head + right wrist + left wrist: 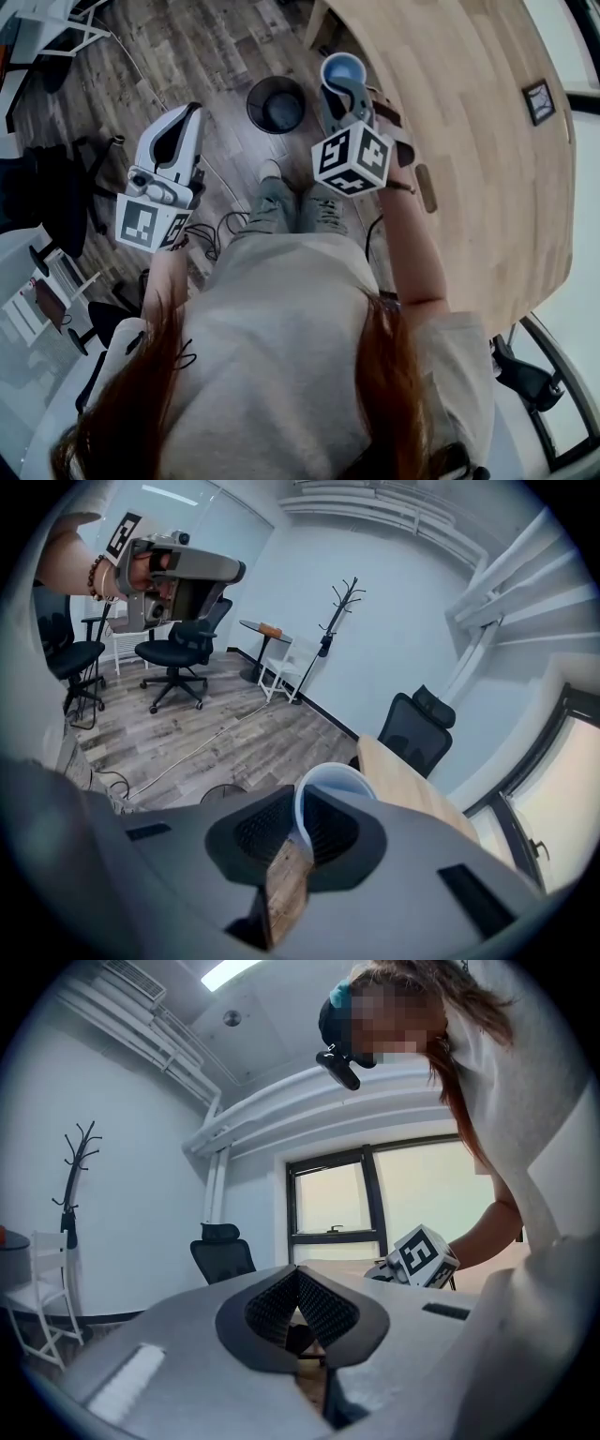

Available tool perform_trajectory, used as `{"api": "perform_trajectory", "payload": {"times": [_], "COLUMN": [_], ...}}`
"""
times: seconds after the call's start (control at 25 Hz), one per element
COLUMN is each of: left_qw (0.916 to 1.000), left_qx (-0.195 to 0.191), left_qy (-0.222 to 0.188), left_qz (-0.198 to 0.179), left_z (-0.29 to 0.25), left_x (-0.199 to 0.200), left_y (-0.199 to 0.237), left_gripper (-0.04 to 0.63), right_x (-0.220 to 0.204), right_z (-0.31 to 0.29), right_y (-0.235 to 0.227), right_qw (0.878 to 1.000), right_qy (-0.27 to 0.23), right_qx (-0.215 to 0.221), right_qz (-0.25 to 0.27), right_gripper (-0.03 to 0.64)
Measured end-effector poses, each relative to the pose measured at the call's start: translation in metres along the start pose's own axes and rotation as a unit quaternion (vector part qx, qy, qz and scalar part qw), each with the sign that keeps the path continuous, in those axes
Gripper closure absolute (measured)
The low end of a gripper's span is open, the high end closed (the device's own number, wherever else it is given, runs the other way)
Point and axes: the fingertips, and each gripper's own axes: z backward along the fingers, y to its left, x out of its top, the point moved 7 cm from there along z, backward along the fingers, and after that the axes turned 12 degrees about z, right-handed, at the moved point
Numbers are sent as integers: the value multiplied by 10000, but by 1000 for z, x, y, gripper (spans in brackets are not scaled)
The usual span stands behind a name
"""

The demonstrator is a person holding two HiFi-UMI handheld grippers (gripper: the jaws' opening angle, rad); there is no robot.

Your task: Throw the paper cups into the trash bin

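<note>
In the head view my right gripper (343, 94) is shut on the wall of a white paper cup (342, 70) with a blue inside. It holds the cup in the air just right of the round black trash bin (277, 103) on the wood floor. The right gripper view shows the cup (330, 782) pinched at its rim between the two pads of the right gripper (298, 829), with the bin (220, 794) below and to the left. My left gripper (183, 120) hangs left of the bin. The left gripper (298, 1288) has its pads together and holds nothing.
A long wooden table (469, 141) runs along the right, its corner close to the cup. Cables (211, 234) lie on the floor by the person's shoes (300, 202). Black office chairs (173, 653), a small round table (264, 630) and a coat rack (342, 602) stand farther off.
</note>
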Motion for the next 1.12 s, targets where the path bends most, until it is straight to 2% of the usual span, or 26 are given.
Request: {"api": "perform_trajectory", "payload": {"times": [0.36, 0.56, 0.72, 1.12], "left_qw": [9995, 9981, 9969, 9953], "left_qx": [144, 383, 490, 645], "left_qy": [138, 192, 229, 355], "left_qz": [228, 443, 579, 621], "left_z": [10, 17, 19, 21], "left_x": [-39, -67, -87, -132], "left_y": [41, 60, 73, 104], "left_gripper": [592, 592, 592, 592], "right_x": [25, 32, 34, 19], "right_z": [-72, -107, -135, -201], "right_y": [45, 70, 87, 127], "right_qw": [9981, 9962, 9943, 9920], "right_qy": [-155, -196, -186, -22], "right_qx": [575, 830, 1016, 1249], "right_qz": [160, 193, 251, 194], "right_gripper": [578, 578, 578, 578]}}
